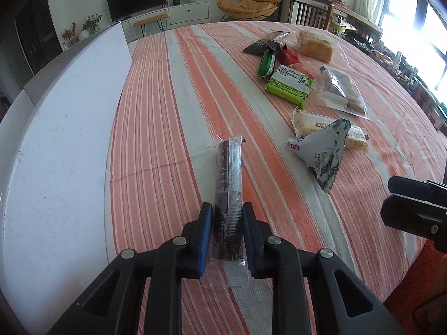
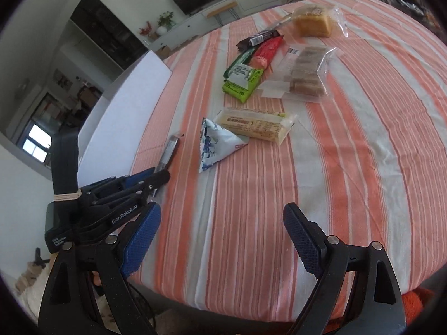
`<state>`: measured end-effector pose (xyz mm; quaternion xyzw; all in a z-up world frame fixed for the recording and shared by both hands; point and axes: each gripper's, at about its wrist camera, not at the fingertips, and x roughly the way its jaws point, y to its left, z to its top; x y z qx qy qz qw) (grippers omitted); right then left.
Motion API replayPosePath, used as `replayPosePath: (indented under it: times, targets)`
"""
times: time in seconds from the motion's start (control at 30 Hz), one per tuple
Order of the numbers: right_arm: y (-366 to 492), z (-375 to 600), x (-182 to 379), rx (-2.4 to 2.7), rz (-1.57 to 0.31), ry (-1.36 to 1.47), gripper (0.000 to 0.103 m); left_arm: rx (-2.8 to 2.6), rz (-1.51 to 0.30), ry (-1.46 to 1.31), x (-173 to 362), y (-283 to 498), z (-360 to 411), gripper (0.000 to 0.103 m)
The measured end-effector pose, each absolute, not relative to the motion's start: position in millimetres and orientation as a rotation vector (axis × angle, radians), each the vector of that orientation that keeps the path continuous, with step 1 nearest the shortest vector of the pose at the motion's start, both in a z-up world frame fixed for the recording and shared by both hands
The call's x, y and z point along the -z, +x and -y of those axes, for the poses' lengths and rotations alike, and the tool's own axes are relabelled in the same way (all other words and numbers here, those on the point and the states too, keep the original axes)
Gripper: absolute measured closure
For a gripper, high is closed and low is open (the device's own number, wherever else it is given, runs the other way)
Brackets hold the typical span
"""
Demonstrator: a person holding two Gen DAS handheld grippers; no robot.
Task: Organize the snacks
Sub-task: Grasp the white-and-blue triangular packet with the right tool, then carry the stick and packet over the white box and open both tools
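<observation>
**Left claw clamped on dark bar, right claw empty**

Striped tablecloth (image 1: 173,89) covers most of the table; a bare white board (image 1: 61,128) runs along its left edge, likely the sorting zone, though that's a guess. Snacks sit loose in a cluster at far right: bread bag (image 1: 317,46), clear bag of biscuits (image 1: 343,90), lime-green pack (image 1: 290,83), triangular blue-print pouch (image 1: 325,157). Unsorted, so the task looks early.

Left gripper (image 1: 227,217): jaws nearly shut, pads pressing both sides of the dark wrapped bar (image 1: 227,184), gripped at its near end, on edge, far end pointing away over the cloth. Narrow grip suits a slim packet.

Right gripper (image 2: 222,234): jaws wide apart, nothing between them, over bare cloth near the table edge.
</observation>
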<state>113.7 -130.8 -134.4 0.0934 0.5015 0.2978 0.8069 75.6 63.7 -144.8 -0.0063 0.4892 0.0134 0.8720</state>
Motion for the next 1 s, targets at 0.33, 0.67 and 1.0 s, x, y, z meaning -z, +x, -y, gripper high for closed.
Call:
replayPosePath:
  times: [0.33,0.67,1.0]
  targets:
    - [154.7,80.4,146.6,-0.545,-0.979,0.030,0.065,0.008,-1.003,-0.125,143.8,73.4,-78.7,0.085]
    - [121.0,172.6,136.8,-0.604,-1.032,0.446,0.069,0.157,-0.969,-0.362,116.8,40.0,-82.1,0.085]
    - [102.6,117.8,58.8,-0.852,-0.981,0.552,0.069,0.163,-0.733,-0.547,5.8,-22.8,-153.5,0.085]
